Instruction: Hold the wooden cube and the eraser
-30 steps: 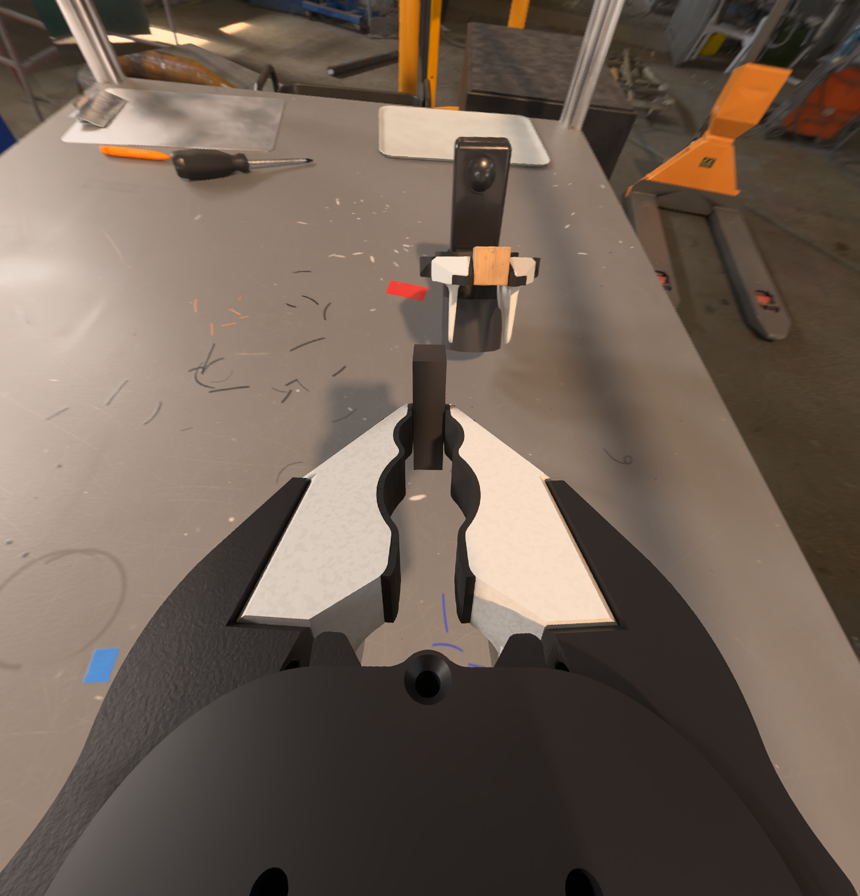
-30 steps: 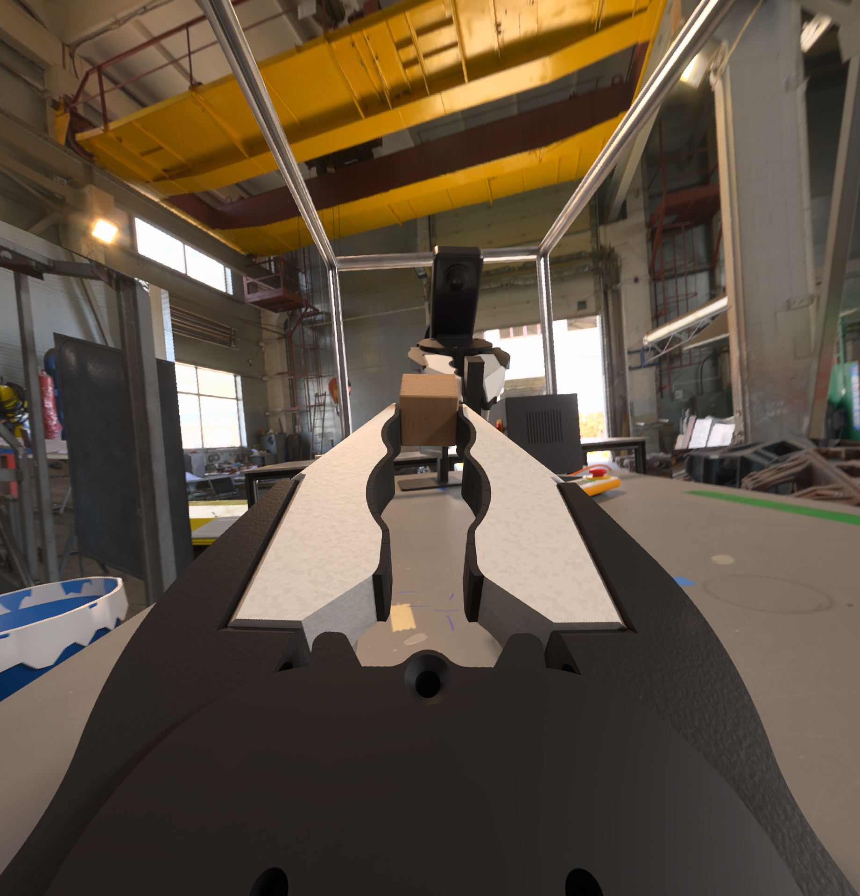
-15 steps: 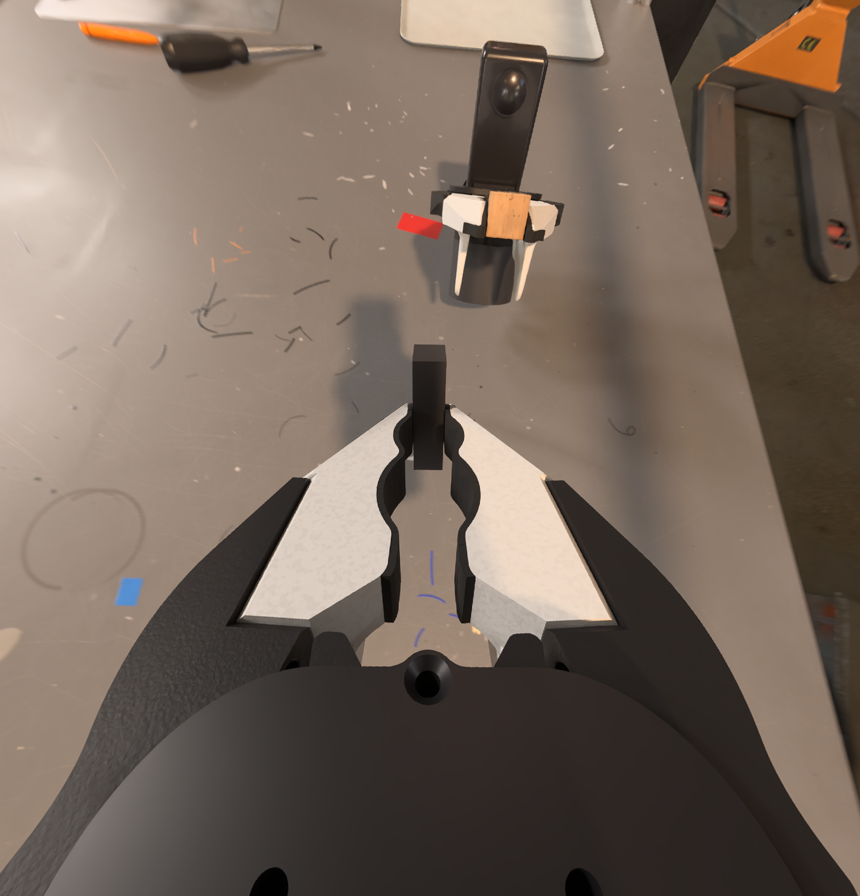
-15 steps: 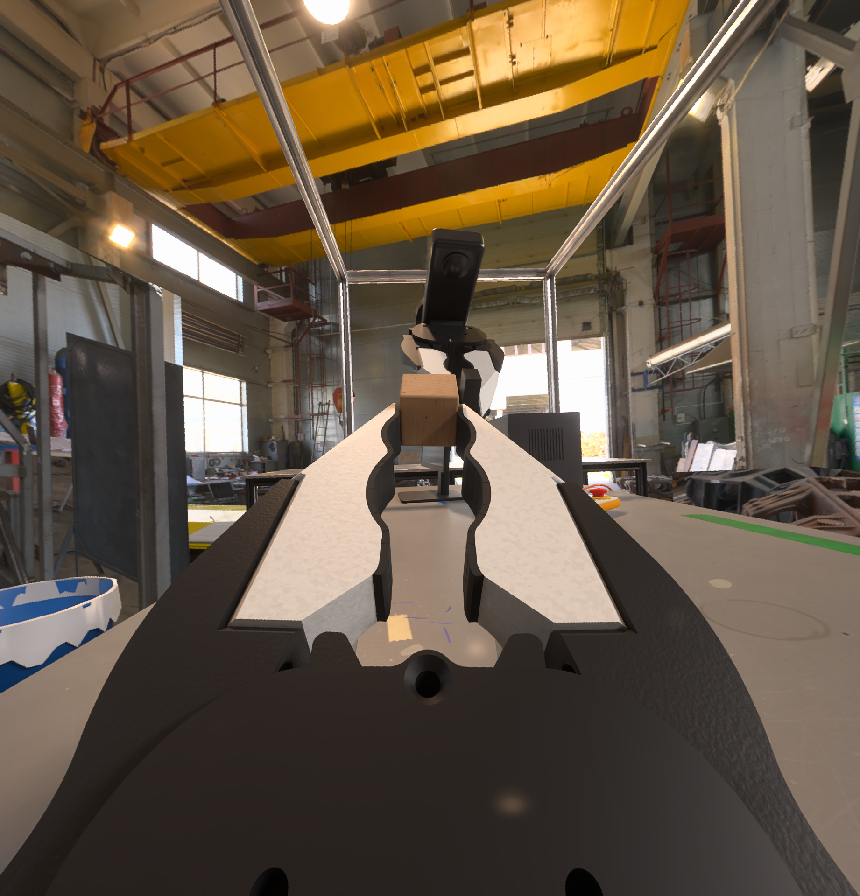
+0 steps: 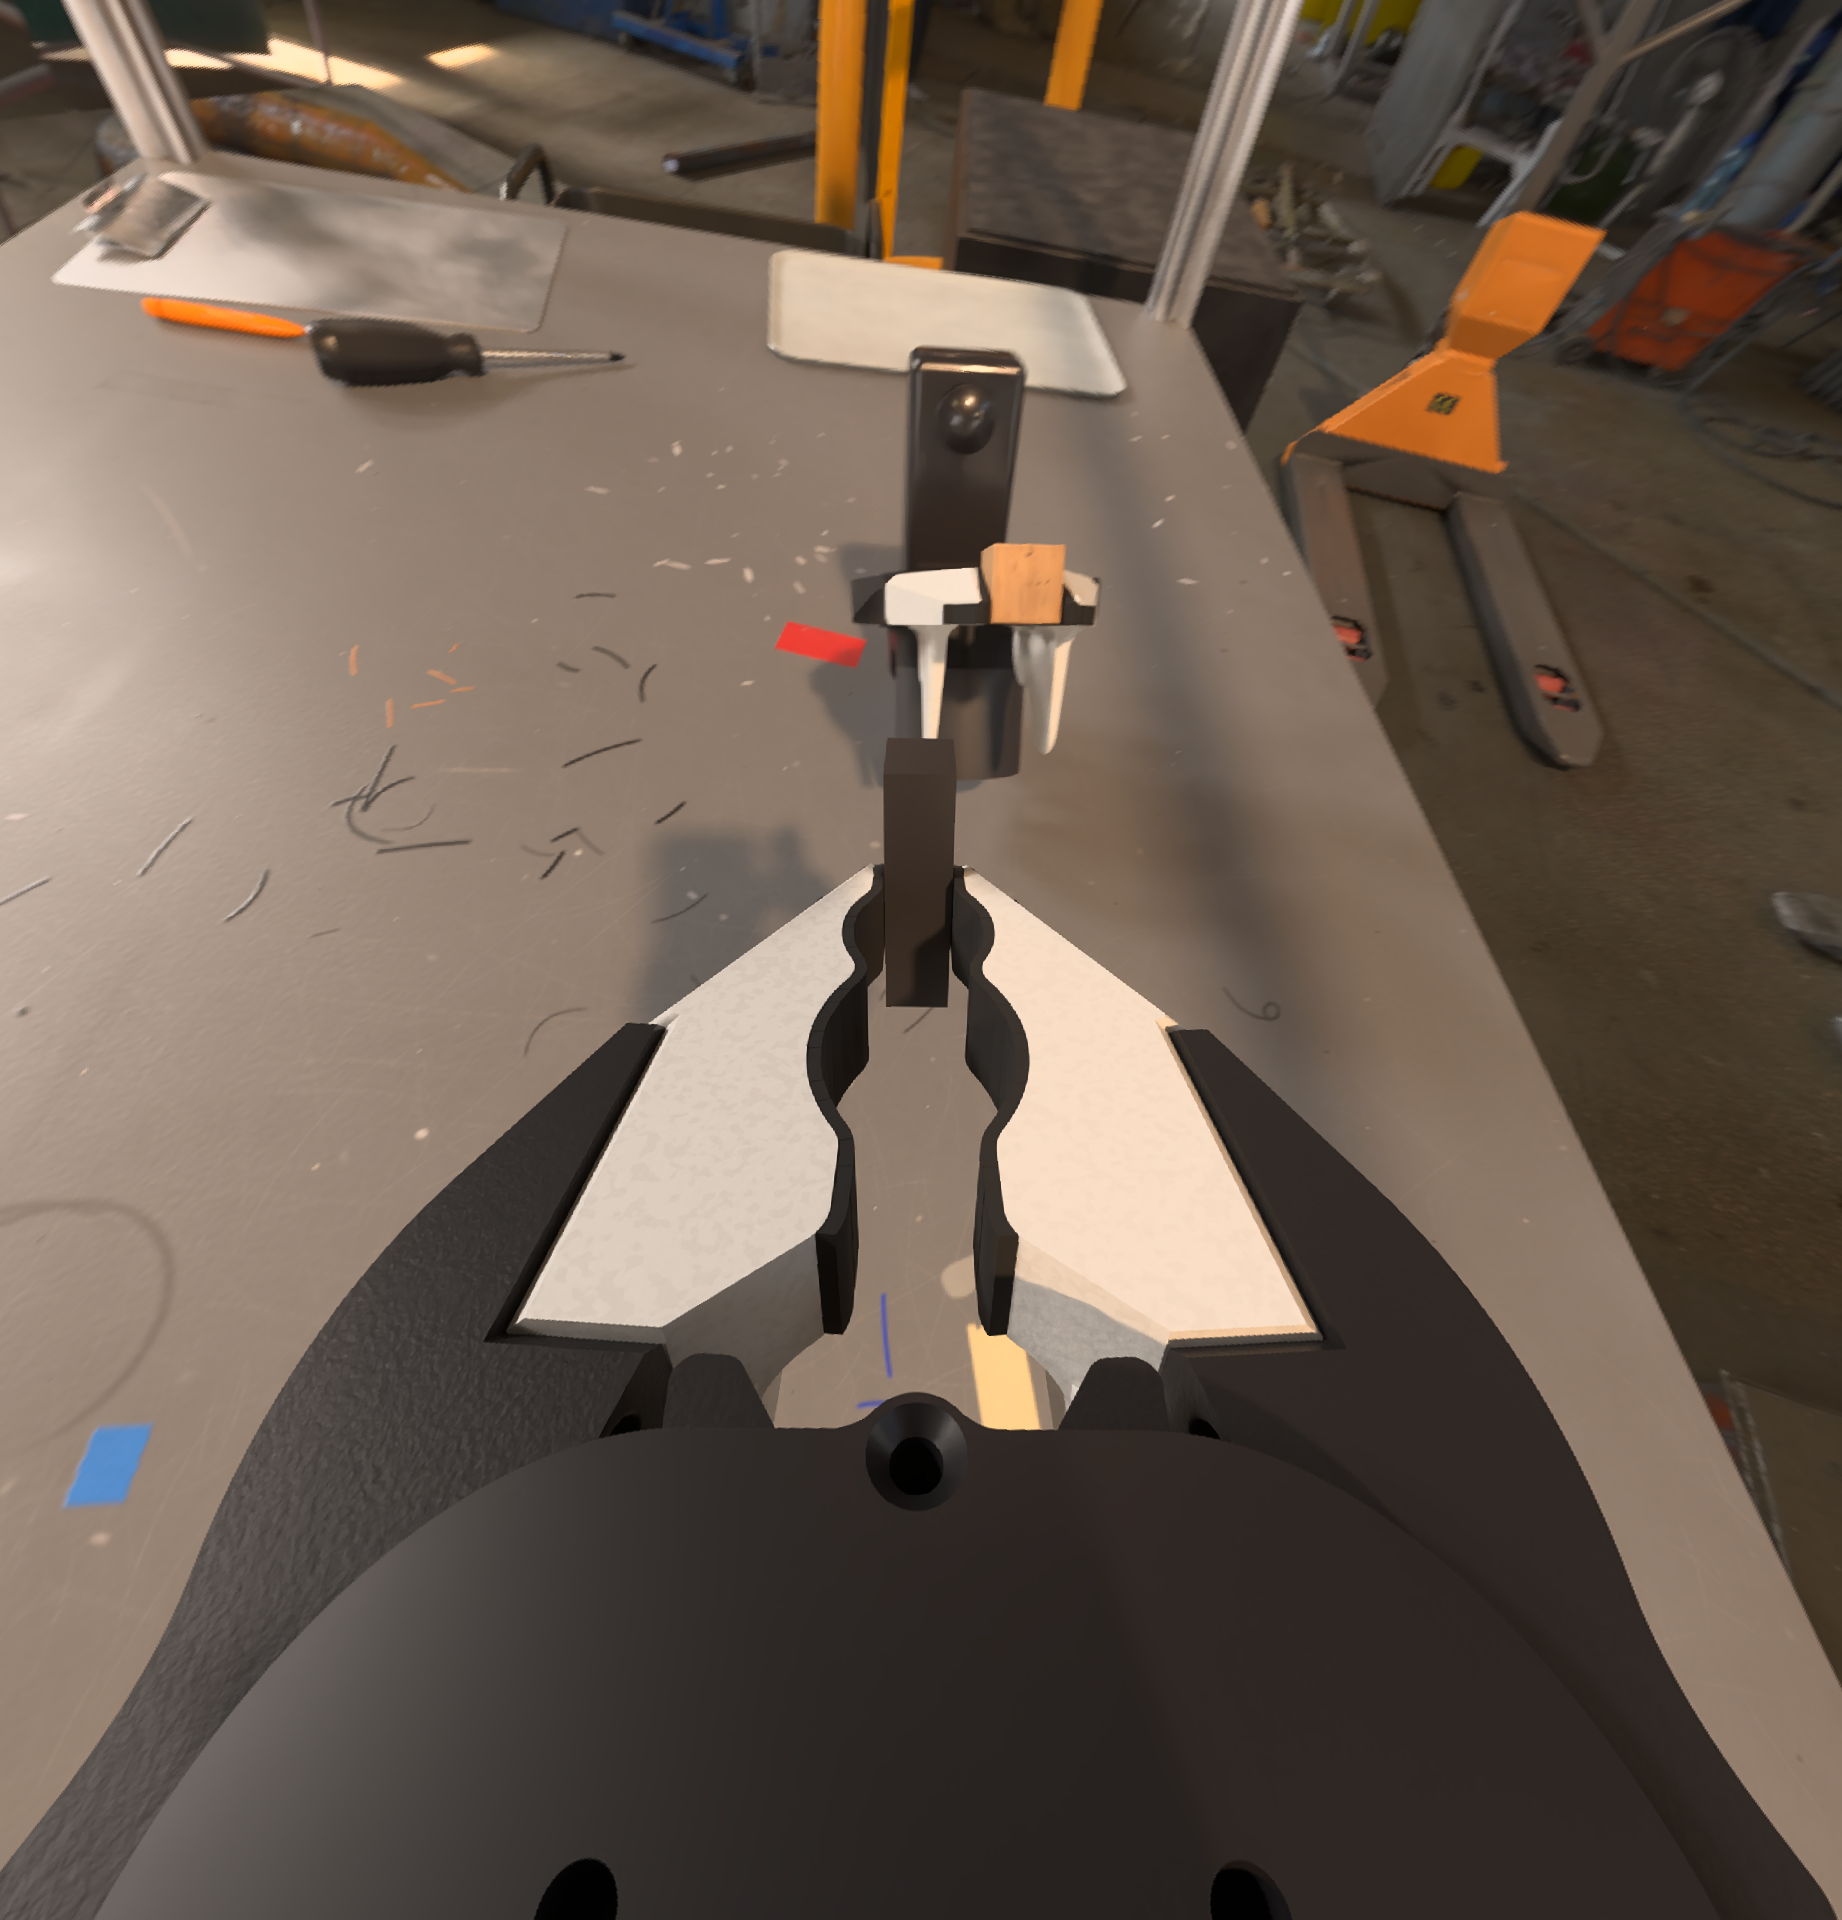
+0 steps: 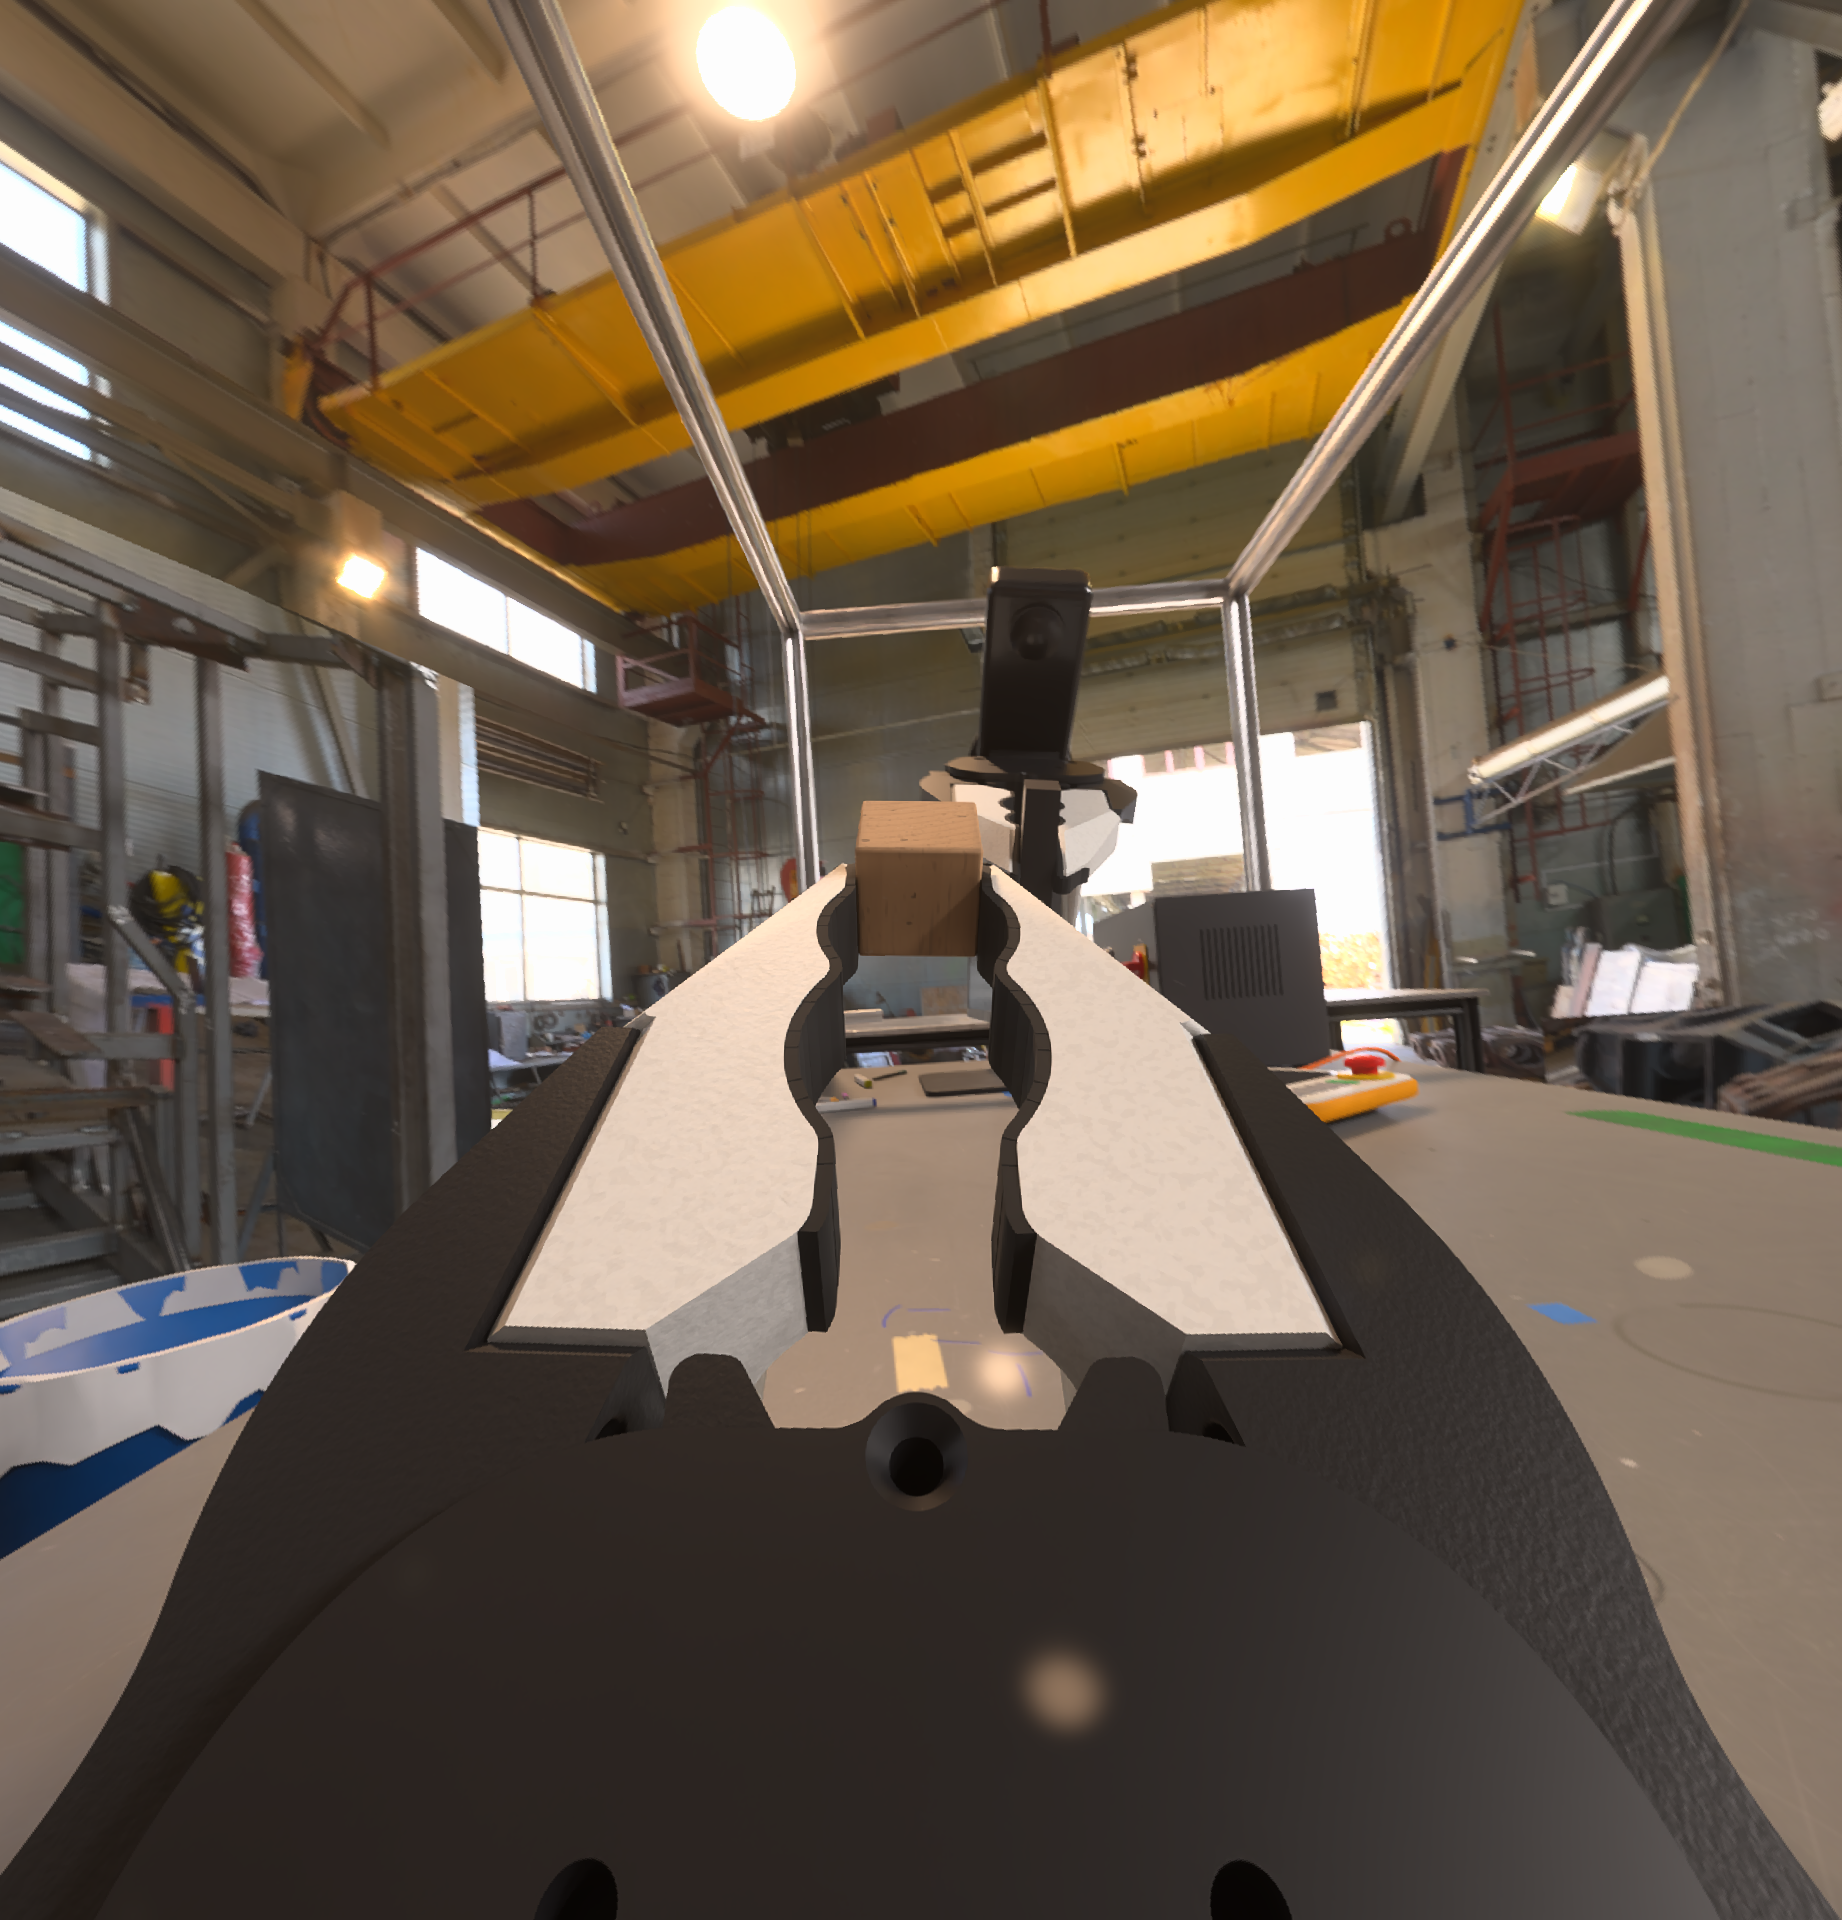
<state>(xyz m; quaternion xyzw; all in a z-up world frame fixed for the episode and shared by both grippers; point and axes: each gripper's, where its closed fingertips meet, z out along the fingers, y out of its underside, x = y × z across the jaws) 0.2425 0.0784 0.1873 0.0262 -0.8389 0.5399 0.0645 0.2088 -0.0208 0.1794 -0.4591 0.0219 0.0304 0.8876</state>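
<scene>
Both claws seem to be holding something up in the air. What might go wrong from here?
1. The left claw pinches the dark eraser only at its fingertips, with much of it sticking out past them; it might slip or twist.
2. The right claw also holds the wooden cube at its very tips.
3. The claws face each other closely above the table; a careless move might bump them.

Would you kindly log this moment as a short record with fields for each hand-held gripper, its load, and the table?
left hand-held gripper: shut on the eraser, a dark block standing up between the fingertips
right hand-held gripper: shut on the wooden cube
height: both objects held above the table
on table: screwdriver, white tray
</scene>
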